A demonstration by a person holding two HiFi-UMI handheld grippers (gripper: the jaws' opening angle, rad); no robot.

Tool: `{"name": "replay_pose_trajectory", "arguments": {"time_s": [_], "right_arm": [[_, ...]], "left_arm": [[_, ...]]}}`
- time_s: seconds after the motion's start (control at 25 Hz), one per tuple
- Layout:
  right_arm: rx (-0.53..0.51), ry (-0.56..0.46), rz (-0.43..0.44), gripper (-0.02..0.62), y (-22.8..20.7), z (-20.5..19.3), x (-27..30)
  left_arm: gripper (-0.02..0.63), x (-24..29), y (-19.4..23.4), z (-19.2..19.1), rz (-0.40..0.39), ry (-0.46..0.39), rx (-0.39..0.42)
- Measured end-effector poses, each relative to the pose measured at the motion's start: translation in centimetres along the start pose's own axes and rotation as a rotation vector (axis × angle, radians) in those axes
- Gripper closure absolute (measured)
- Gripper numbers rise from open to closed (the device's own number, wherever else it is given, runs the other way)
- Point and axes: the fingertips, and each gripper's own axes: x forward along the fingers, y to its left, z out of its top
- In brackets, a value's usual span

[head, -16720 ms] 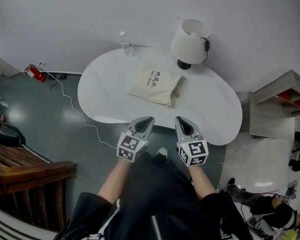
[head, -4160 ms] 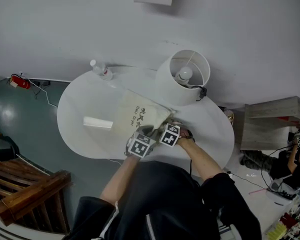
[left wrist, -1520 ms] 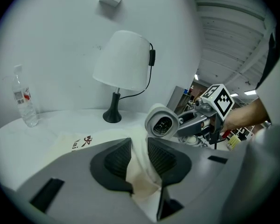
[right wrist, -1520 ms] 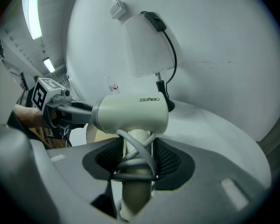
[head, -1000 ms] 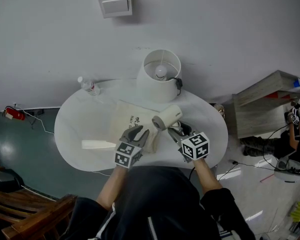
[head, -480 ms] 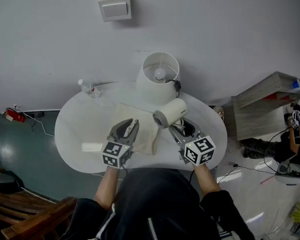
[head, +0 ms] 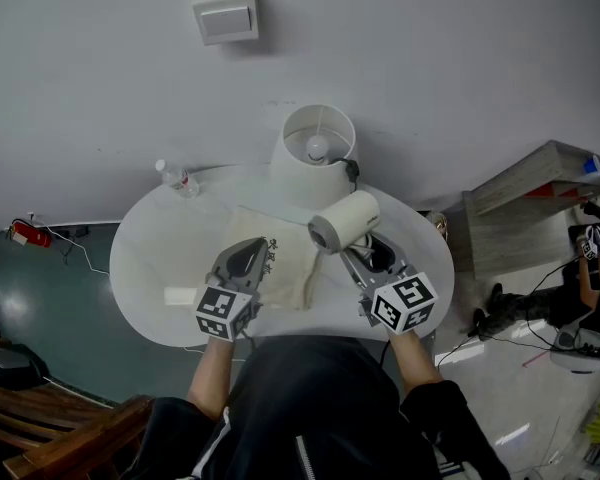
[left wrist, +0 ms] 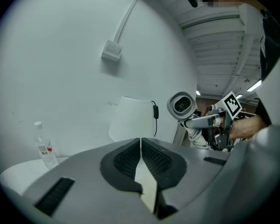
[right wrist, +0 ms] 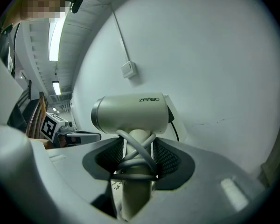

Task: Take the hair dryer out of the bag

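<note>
Hair dryer [head: 346, 220] lifted higher, handle clamped in right claw [head: 357, 259]; left claw [head: 263, 247] now closed, empty, partly hiding bag [head: 292, 260].

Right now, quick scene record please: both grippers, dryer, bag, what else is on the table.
table: white, rounded
bag: cream cloth, lying on the table
hair dryer: out of the bag, held up above the table
right gripper: jaws shut on the hair dryer's handle, over its wrapped cord
left gripper: jaws shut, empty
also on table: lamp, water bottle
</note>
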Motion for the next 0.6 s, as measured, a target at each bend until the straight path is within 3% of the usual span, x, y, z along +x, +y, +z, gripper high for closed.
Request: {"name": "replay_pose_trajectory", "arguments": {"time_s": [0.6], "right_arm": [[-0.001, -0.003, -0.011, 0.400, 0.0, -0.2, -0.8]], "left_arm": [[0.589, 0.1, -1.2, 0.0, -0.027, 0.000, 0.039]]}}
